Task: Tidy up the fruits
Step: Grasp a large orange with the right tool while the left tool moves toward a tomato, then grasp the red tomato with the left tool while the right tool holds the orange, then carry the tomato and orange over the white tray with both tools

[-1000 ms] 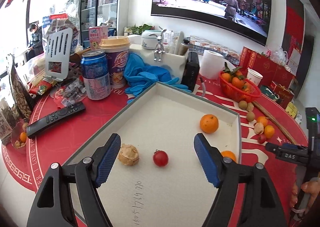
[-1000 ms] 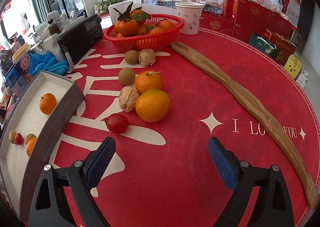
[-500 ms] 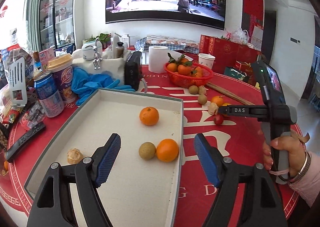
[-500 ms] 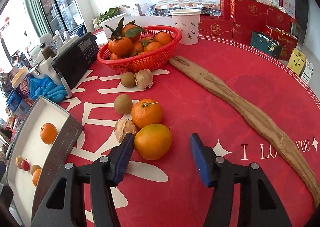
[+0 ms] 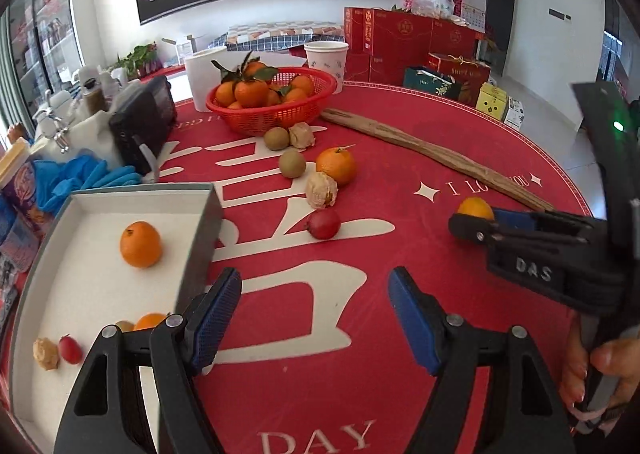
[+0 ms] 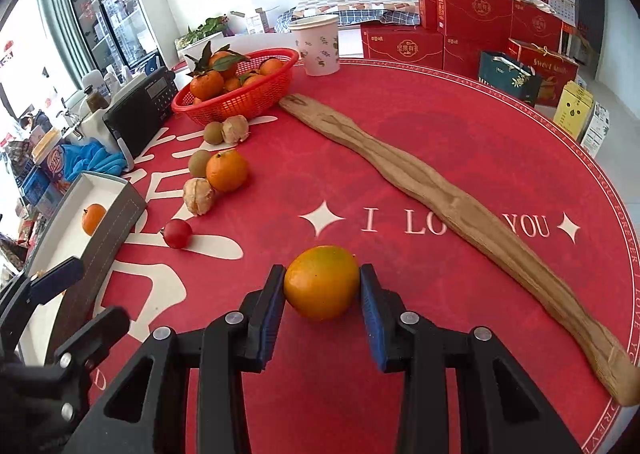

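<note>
My right gripper (image 6: 322, 286) is shut on a large orange (image 6: 322, 282), held just over the red tablecloth; the orange also shows in the left wrist view (image 5: 474, 208). My left gripper (image 5: 316, 306) is open and empty beside the grey-walled white tray (image 5: 204, 222), which holds an orange (image 5: 141, 244), a second orange (image 5: 150, 320), a small red fruit (image 5: 70, 350) and a walnut-like fruit (image 5: 45, 353). Loose on the cloth lie a red fruit (image 6: 177, 233), an orange (image 6: 227, 171), a pale husked fruit (image 6: 199, 196) and kiwis (image 6: 199, 163).
A red basket (image 6: 240, 102) of tangerines stands at the back, with a paper cup (image 6: 318, 44) beside it. A long wooden strip (image 6: 440, 198) crosses the right of the table. A black radio (image 6: 140, 110), blue gloves (image 6: 94, 160) and cans crowd the left.
My right gripper has closed on the large orange and drawn it away from the fruit pile. My left gripper has swung right, off the tray and over the cloth.
</note>
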A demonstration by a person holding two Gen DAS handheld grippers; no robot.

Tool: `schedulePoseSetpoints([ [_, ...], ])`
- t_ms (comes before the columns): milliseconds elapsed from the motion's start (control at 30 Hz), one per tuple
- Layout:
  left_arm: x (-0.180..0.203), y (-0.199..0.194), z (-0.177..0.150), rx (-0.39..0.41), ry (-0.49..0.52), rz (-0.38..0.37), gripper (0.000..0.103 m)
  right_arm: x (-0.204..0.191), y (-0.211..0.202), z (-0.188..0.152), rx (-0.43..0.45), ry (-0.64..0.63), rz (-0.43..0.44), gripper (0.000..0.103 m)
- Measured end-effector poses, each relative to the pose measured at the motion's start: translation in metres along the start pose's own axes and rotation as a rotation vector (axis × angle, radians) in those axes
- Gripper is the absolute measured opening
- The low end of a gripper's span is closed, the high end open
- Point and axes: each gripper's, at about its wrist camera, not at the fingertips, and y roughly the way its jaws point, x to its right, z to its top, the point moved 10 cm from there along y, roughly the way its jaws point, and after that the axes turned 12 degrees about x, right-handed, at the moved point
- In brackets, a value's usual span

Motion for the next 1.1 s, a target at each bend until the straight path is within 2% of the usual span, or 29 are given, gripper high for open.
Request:
schedulePoseSetpoints([
  [233,0.004,0.060,0.004,-0.098,-0.048,0.040,0.078,0.026,-0.010,0.004,0.012,0.059,0.014,0.038],
  [333,0.003,0.063,0.004,-0.077,-0.062,0.042,0.071,0.024,-0.012,0.006,0.017,0.065,0.024,0.038],
  [367,0.004,0.059,0.005,-0.066,-0.059,0.035,0.051,0.022,-0.012,0.007,0.019,0.062,0.028,0.038],
  [400,0.005,0.055,0.005,-0.060,-0.049,0.035,0.026,0.020,-0.012,0.007,0.019,0.057,0.032,0.038],
  [600,-0.001,0.023,-0.018,-0.076,-0.079,0.013,0.026,0.002,-0.009,0.000,0.007,0.000,0.045,0.038],
  [733,-0.008,0.006,-0.030,-0.051,-0.096,0.008,0.026,-0.008,-0.006,-0.007,-0.010,-0.027,0.059,0.038],
  [1100,-0.015,0.002,-0.033,-0.044,-0.098,0.009,0.027,-0.019,0.001,-0.006,-0.007,-0.054,0.045,0.038],
])
